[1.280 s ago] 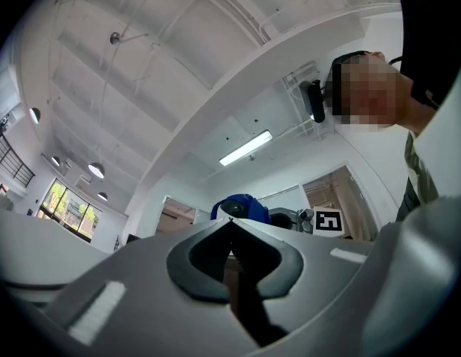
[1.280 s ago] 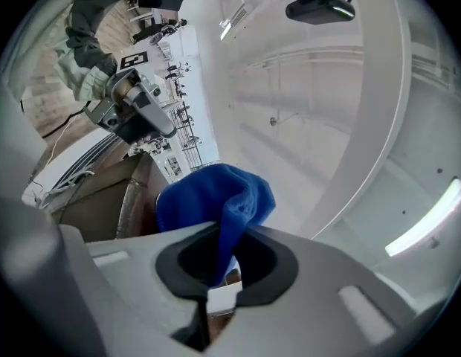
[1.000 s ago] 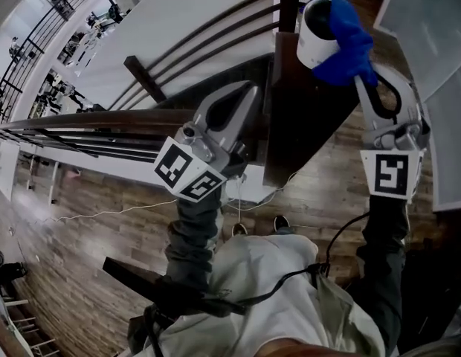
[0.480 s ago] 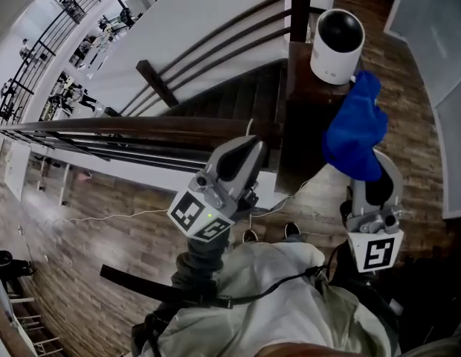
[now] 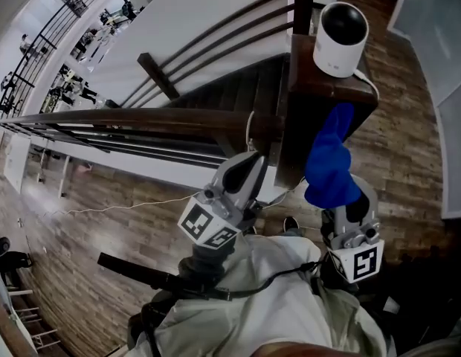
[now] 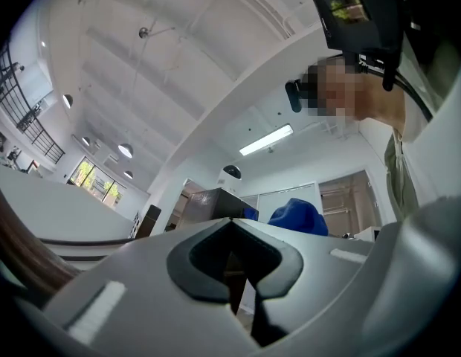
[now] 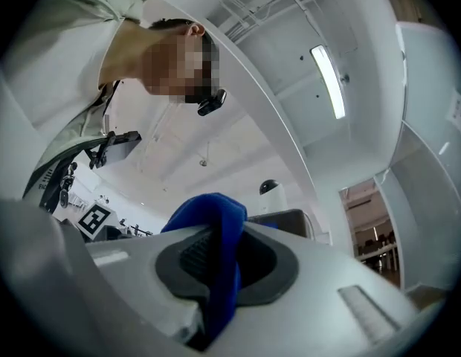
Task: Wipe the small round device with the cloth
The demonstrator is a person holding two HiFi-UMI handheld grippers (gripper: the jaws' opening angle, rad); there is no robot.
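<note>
The small round device (image 5: 340,39), a white cylinder with a black dome, stands on top of a dark wooden post (image 5: 320,88). It also shows far off as the device (image 6: 231,173) in the left gripper view and the device (image 7: 269,187) in the right gripper view. My right gripper (image 5: 349,207) is shut on the blue cloth (image 5: 329,162), which bulges above its jaws below the post top, apart from the device. The cloth (image 7: 212,225) is pinched between the pads. My left gripper (image 5: 249,163) is shut and holds nothing, left of the post.
A dark wooden handrail (image 5: 141,117) runs left from the post, with stair treads (image 5: 230,88) and a white wall behind. A thin white cable (image 5: 369,84) hangs off the post. Wood floor (image 5: 401,147) lies far below. The person's body fills the lower head view.
The right gripper has drawn the blue cloth off the device and down toward the person, so the device now stands uncovered. The left gripper has also come down and back.
</note>
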